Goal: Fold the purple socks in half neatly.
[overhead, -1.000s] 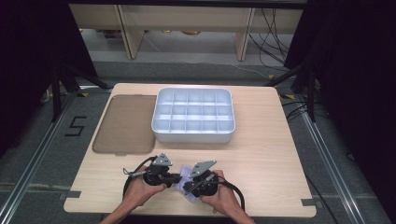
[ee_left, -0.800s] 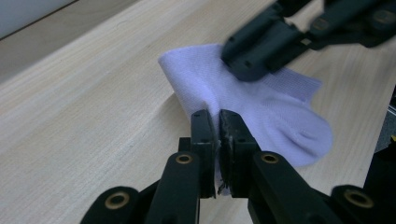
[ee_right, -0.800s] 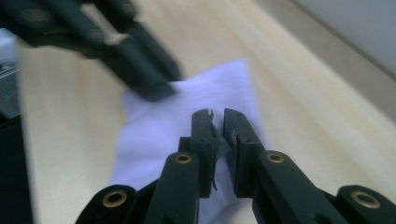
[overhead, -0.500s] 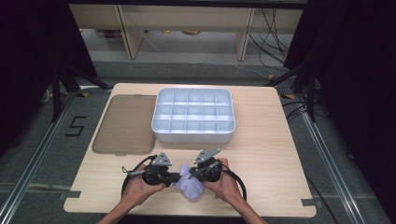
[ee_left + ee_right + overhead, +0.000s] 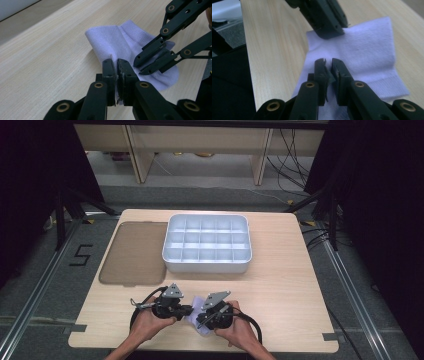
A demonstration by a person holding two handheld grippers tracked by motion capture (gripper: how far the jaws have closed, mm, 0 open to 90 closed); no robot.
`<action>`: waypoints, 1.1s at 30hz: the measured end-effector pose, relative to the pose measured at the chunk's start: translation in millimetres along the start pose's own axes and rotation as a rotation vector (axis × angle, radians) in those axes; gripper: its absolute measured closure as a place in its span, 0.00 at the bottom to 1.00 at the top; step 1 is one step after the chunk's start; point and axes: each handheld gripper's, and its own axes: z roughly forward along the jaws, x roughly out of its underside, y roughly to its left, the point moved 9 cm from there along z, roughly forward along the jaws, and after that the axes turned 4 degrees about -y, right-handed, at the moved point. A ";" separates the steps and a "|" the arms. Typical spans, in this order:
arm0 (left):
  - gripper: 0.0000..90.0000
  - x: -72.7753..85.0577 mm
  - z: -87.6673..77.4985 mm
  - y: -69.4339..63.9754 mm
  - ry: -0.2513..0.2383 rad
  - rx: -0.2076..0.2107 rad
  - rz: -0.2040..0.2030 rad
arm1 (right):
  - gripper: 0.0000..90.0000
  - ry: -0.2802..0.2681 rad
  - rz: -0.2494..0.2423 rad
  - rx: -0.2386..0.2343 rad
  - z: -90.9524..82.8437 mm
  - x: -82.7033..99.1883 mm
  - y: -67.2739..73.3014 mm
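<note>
Item: 1 pale lilac sock [image 5: 130, 47], soft knit with a ribbed cuff band along one edge, folded and lying flat on the wooden table [image 5: 280, 285] near its front edge, between the person's 2 hands. Left gripper [image 5: 117, 65]: jaws nearly closed, pinching a fold of the sock; right gripper [image 5: 328, 65]: jaws likewise almost together on the fabric. Also present: 1 white compartment tray [image 5: 207, 243], 1 brown translucent lid [image 5: 135, 252] beside it.

A pale lilac sock [image 5: 140, 42] lies on the light wood-grain table [image 5: 290, 285], near a white tray [image 5: 207, 265] and a brown lid [image 5: 132, 252].
</note>
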 end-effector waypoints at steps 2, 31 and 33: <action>0.94 -1.3 1.0 -0.8 -0.019 -0.003 -0.017 | 0.92 -0.007 0.010 -0.002 -3.8 -2.4 1.0; 0.94 -19.3 -8.9 -23.2 -0.054 -0.018 0.092 | 0.94 -0.021 0.108 0.051 -15.8 7.1 -33.9; 0.94 -22.0 -6.9 -30.2 -0.044 -0.011 0.121 | 0.94 -0.016 0.140 0.035 -16.4 7.9 -31.3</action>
